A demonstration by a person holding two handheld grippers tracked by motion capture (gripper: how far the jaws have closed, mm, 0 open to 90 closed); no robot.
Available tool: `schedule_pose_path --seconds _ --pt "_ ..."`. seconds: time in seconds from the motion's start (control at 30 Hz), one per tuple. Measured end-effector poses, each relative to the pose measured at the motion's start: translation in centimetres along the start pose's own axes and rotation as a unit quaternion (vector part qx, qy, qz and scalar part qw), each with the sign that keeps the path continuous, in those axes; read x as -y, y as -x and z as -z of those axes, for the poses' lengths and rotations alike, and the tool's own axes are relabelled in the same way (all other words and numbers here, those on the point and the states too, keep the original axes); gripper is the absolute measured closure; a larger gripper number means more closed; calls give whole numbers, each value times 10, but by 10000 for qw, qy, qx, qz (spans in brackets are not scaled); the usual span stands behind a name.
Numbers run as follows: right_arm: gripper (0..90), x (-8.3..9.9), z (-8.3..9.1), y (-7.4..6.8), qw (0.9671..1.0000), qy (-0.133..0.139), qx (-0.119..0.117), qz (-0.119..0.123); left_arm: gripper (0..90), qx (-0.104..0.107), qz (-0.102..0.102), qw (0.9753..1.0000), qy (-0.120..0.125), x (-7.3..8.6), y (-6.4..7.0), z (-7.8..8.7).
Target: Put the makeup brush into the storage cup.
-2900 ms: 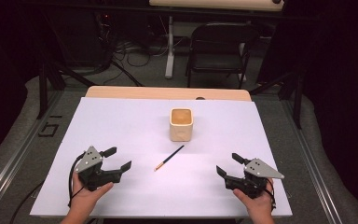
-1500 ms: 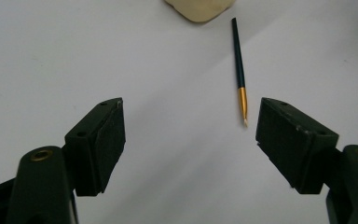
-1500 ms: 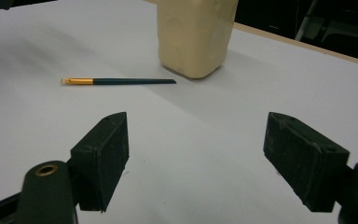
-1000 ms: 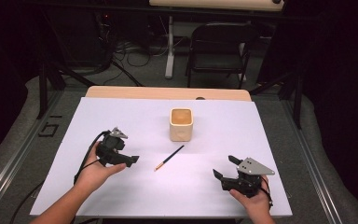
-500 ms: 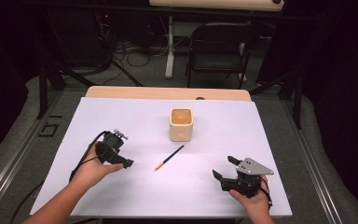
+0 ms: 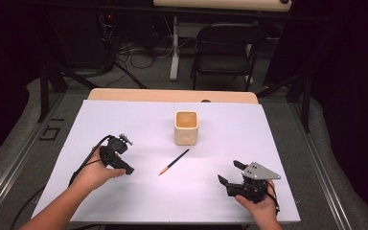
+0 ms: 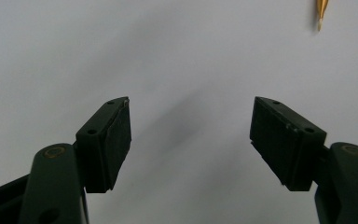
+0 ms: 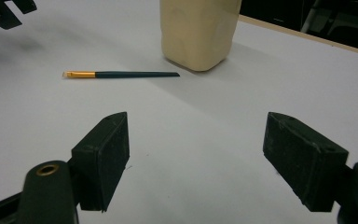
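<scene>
Two grippers were seen with jaws spread, empty: left gripper near the brush, which lay flat before the cup; right gripper well apart; jaws judged best lowered square across the thin handle.

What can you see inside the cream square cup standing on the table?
The cream square cup shows an orange-tan inner wall through its open top. No object is visible inside; its bottom is hidden by its walls.
</scene>
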State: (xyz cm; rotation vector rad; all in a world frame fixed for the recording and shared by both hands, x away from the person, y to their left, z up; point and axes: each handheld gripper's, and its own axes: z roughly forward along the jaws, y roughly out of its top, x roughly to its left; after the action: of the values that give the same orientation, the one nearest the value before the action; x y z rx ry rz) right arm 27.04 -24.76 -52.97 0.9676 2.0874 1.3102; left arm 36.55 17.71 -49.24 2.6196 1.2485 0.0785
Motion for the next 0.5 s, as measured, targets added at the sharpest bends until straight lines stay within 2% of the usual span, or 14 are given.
schedule_pose_path --seconds 0.17,0.2,0.5 --pt "225 0 0 0 10000 12 0 10 314 -43 7 9996 -273 -2 -1 -3" --pt "225 0 0 -1 10000 -5 -13 11 315 -52 7 9992 -403 -2 -1 -4" --pt "226 0 0 -1 10000 -23 -15 29 319 -65 -7 9979 -645 -4 -1 -7"
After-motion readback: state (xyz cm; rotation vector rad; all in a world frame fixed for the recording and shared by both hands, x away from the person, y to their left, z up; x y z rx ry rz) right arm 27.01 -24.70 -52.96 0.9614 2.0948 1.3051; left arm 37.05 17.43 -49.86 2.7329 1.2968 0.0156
